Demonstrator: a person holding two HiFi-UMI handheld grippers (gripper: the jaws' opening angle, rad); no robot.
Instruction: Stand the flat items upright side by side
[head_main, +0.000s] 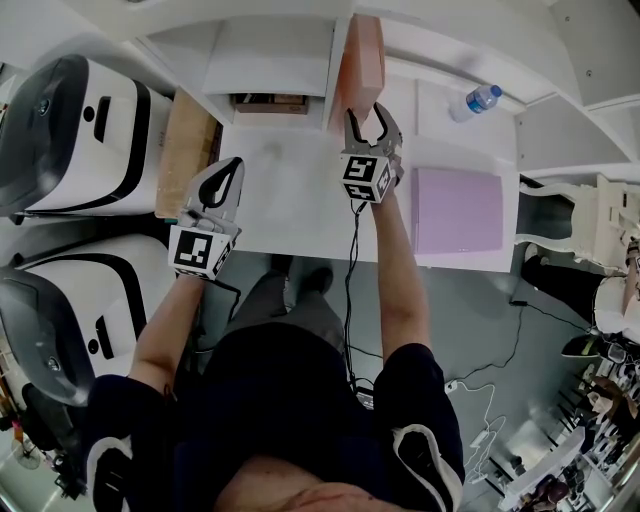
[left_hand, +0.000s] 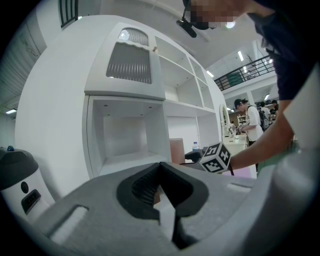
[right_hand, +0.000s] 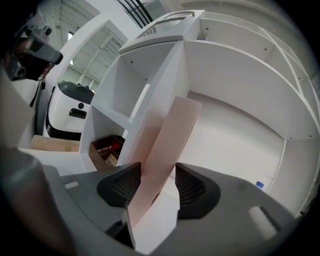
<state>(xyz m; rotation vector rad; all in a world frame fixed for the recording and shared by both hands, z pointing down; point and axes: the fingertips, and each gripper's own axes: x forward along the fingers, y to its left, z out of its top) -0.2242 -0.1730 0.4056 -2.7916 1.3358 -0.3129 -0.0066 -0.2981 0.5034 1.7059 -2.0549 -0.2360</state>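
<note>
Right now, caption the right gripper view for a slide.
Right gripper, jaws open around a pink board beside the shelf divider.

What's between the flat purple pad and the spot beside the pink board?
Nothing visible except the right gripper, its jaws round the pink board. Bare desk lies between board and purple pad.

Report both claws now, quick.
Left claw: closed, empty.
Right claw: open around the pink board, not clamping it.

Open-plan lab hall, white desk (head_main: 290, 205) with shelving (head_main: 270, 50), bulky white machines (head_main: 90, 130) alongside, floor cables (head_main: 505, 355), mezzanine railing (left_hand: 245, 72)
</note>
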